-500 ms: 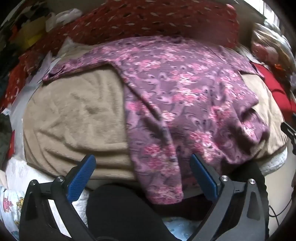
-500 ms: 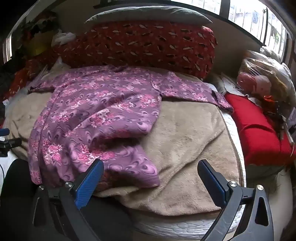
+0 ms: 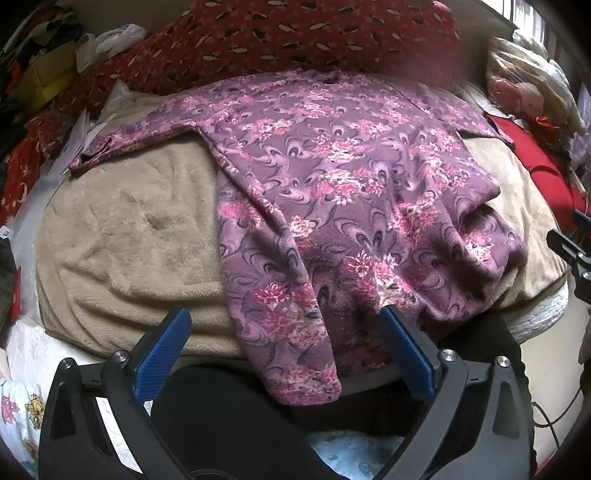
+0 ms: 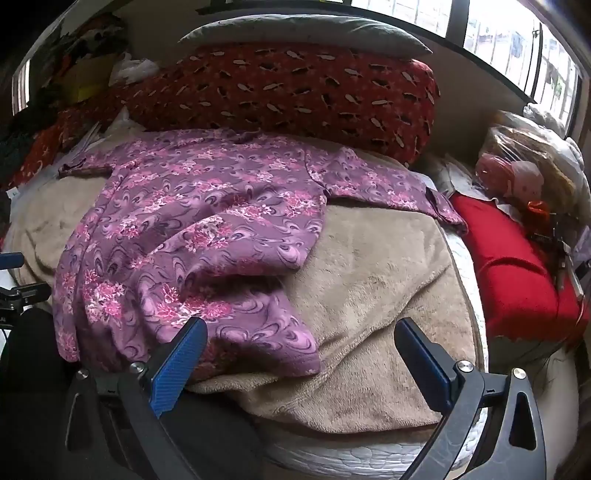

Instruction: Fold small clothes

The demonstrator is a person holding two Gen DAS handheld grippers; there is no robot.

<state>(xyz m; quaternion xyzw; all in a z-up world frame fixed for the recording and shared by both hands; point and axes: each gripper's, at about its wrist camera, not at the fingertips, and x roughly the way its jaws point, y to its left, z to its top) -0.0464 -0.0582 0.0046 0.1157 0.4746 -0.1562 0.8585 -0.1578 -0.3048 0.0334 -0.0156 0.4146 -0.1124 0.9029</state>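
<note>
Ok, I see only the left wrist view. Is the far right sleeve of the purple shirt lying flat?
Observer: Yes. The sleeve is spread flat on the beige blanket, and its cuff points toward the red cushion.
Operator: And the right gripper, does it hold something?
Observer: No. The right gripper is open and holds nothing.
Operator: Is anything above the red patterned pillow?
Observer: A grey pillow lies on top of it, below a window.

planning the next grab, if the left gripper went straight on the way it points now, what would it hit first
Most likely the hanging lower edge of the purple floral garment, which fills the space between the open left gripper fingers. The beige fleece blanket lies beneath it. Depth is hard to judge.
</note>
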